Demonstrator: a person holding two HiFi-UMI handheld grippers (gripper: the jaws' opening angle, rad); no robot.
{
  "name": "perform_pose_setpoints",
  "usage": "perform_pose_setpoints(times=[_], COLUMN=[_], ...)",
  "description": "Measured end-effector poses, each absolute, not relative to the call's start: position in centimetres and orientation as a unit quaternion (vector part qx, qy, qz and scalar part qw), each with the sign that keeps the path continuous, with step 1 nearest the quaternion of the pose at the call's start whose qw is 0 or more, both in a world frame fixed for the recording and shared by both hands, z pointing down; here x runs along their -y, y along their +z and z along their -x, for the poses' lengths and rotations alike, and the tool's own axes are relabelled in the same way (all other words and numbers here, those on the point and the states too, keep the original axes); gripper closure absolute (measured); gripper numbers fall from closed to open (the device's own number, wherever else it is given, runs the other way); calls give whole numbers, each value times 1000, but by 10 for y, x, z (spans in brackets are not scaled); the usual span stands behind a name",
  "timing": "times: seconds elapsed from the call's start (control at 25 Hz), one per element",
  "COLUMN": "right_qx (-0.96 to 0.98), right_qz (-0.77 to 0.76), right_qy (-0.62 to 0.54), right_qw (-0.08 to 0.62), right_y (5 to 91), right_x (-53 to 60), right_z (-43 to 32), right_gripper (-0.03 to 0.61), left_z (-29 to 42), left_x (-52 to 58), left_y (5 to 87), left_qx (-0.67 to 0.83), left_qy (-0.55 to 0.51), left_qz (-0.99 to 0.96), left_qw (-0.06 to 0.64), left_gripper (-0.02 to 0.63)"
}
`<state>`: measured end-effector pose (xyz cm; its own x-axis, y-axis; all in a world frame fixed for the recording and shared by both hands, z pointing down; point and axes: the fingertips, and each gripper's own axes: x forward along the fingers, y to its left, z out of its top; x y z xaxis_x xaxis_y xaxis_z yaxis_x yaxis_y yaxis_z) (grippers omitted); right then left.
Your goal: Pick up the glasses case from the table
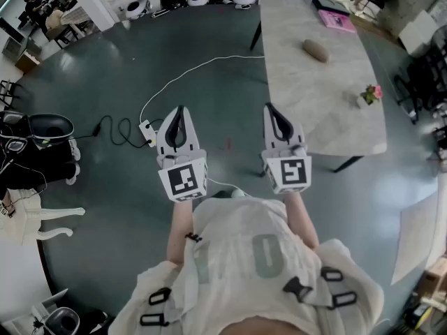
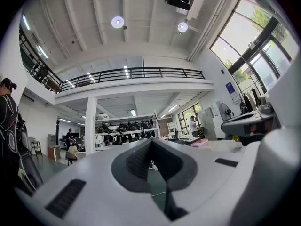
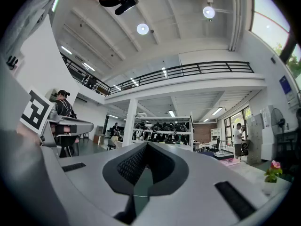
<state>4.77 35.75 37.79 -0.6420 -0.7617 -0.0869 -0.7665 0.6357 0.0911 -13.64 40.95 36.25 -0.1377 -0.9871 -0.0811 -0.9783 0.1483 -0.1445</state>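
From the head view: a glossy grey-green floor (image 1: 230, 40) in a large open hall, with one pale marble-look table (image 1: 300, 96) at upper right. On that table, one brown oval glasses case (image 1: 315, 50) lying alone toward the far end, untouched and well apart from both grippers. Behind it, one pink book (image 1: 336, 21) just beside one dark flat object (image 1: 328, 4), and near the table's right edge, one small potted flower (image 1: 370, 94). On the floor, one white cable (image 1: 188, 68) looping to one power strip (image 1: 147, 130). Two grippers level over the floor, short of the table: left gripper (image 1: 180, 109) and right gripper (image 1: 269, 107), each with one marker cube at its base. From the left gripper view: jaws pressed together at the tips, nothing between them. Beyond them, one white pillar (image 2: 90, 126), a railed mezzanine (image 2: 136, 73), two round ceiling lamps (image 2: 117, 21) and tall windows (image 2: 254, 41) at right. From the right gripper view: jaws likewise pressed together and empty, with the same mezzanine and two round lamps overhead. Low at right, the flower and the pink book again, and one person (image 3: 238, 135) standing far off. Glasses case not made out in either gripper view.
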Motion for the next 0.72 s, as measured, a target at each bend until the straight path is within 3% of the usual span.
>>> perform_pose_setpoints(times=[0.72], right_qx=[-897], right_qz=[441], right_qy=[13], right_qw=[1], right_y=[413], right_x=[-349], right_z=[-67], right_gripper=[577], left_z=[126], left_x=[-416], left_y=[384], left_qx=[-745], left_qy=[-43], left_qz=[663], left_qw=[56], left_gripper=[611])
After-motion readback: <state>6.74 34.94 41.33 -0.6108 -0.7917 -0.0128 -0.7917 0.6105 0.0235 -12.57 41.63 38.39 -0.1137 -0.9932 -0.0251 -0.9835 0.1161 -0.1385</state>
